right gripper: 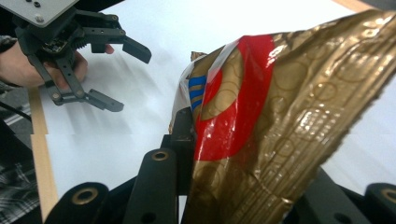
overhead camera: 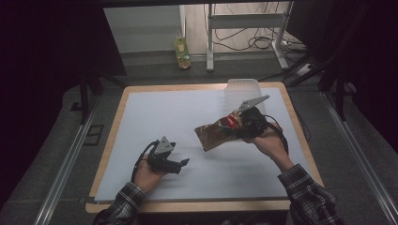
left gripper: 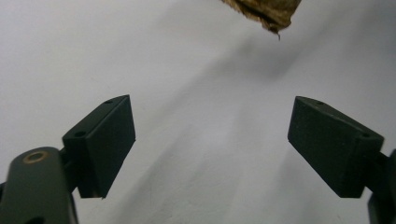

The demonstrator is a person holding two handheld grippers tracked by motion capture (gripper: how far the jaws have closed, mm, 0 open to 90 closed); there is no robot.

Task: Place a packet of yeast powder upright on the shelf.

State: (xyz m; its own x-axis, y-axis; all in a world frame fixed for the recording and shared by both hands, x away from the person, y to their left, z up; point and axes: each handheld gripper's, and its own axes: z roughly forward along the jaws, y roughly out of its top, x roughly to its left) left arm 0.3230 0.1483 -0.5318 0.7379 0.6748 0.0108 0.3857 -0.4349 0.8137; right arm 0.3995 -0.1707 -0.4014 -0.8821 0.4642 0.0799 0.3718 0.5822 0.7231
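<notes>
A crinkled gold snack bag [overhead camera: 213, 134] with a red and blue mark hangs above the white sheet right of the table's middle. My right gripper [overhead camera: 237, 123] is shut on its right end. In the right gripper view the bag [right gripper: 280, 116] rises from between the black jaws of the right gripper [right gripper: 205, 156] and covers the right one. My left gripper [overhead camera: 181, 164] rests low near the front left, pointing right, open with nothing between its pads [left gripper: 109, 140]. A corner of the bag [left gripper: 268, 11] shows beyond the open left gripper [left gripper: 210, 144]. The left gripper [right gripper: 133, 79] also appears open in the right gripper view.
A white sheet [overhead camera: 159, 117] covers the wooden table [overhead camera: 110, 140]. A translucent plastic container [overhead camera: 241, 91] stands at the back right, just behind my right gripper. On the floor beyond the table are a small green-yellow bag [overhead camera: 182, 52], a metal frame and cables.
</notes>
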